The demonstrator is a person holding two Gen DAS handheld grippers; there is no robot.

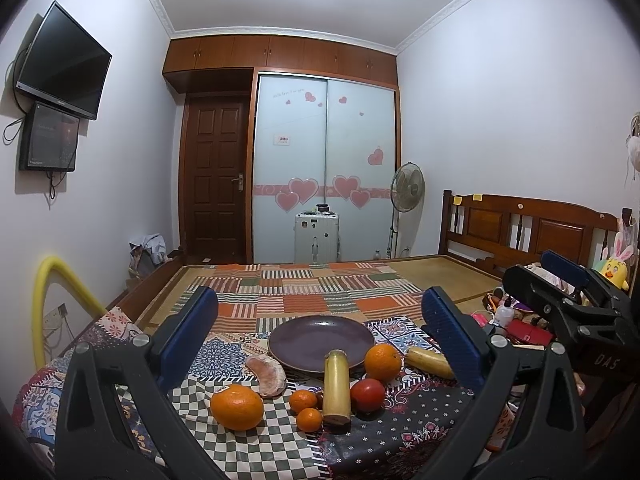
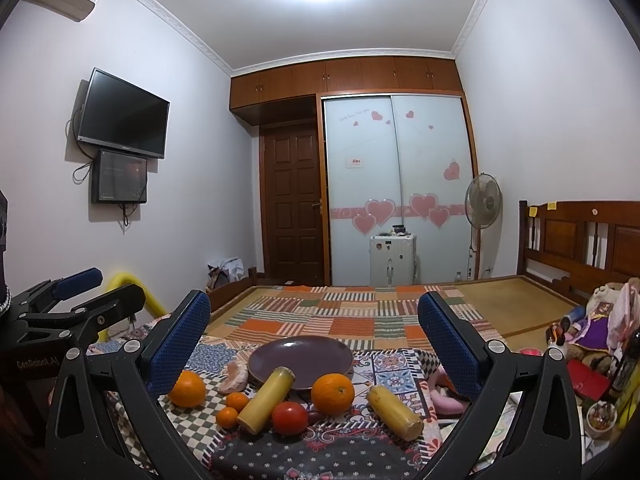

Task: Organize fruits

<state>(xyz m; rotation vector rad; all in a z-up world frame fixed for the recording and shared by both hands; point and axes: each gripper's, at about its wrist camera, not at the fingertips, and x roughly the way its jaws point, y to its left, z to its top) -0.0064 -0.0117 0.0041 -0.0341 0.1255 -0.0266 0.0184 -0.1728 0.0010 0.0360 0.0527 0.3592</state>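
An empty purple plate sits on the patterned cloth. In front of it lie two large oranges, two small tangerines, a red tomato, two yellow cane pieces and a peeled pomelo wedge. My left gripper is open and empty, above and short of the fruit. My right gripper is open and empty too; it also shows at the right of the left wrist view.
The cloth-covered table stands against a bed with a patchwork blanket. Toys and clutter lie to the right. A yellow foam tube stands at the left. A fan and suitcase stand at the far wall.
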